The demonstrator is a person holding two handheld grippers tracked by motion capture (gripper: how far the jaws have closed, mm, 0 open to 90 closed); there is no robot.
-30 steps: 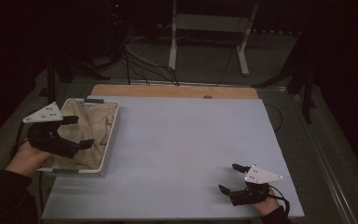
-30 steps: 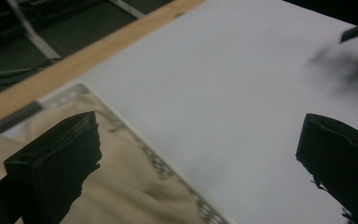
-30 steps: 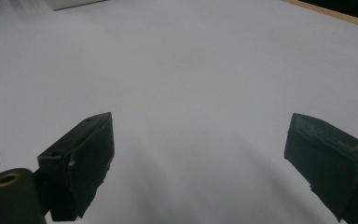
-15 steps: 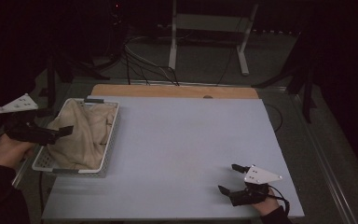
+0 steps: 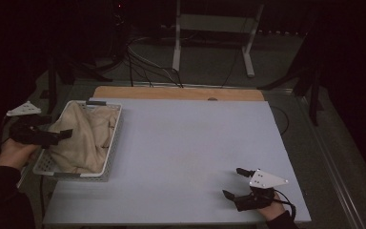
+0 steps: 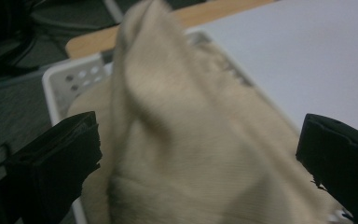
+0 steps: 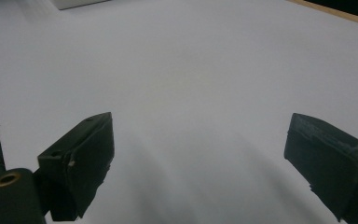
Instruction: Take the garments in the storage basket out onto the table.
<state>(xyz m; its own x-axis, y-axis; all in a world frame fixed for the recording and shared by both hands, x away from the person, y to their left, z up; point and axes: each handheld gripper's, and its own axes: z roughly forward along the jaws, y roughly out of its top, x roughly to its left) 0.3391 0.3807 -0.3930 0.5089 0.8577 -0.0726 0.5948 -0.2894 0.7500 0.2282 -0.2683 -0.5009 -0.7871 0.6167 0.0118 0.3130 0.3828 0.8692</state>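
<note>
At the far left of the table (image 5: 181, 143), a beige cloth (image 5: 83, 138) lies heaped in a white perforated basket (image 5: 112, 143), and the left gripper (image 5: 59, 136) hovers at the basket's left rim with its tips over the cloth. Seen in the left gripper view, its jaws stand wide apart on either side of a raised fold of the cloth (image 6: 191, 140) and pinch nothing. The right gripper (image 5: 236, 183) rests low at the near right corner of the table, well apart from the basket, its jaws also spread wide with only bare table surface (image 7: 191, 84) between them.
</note>
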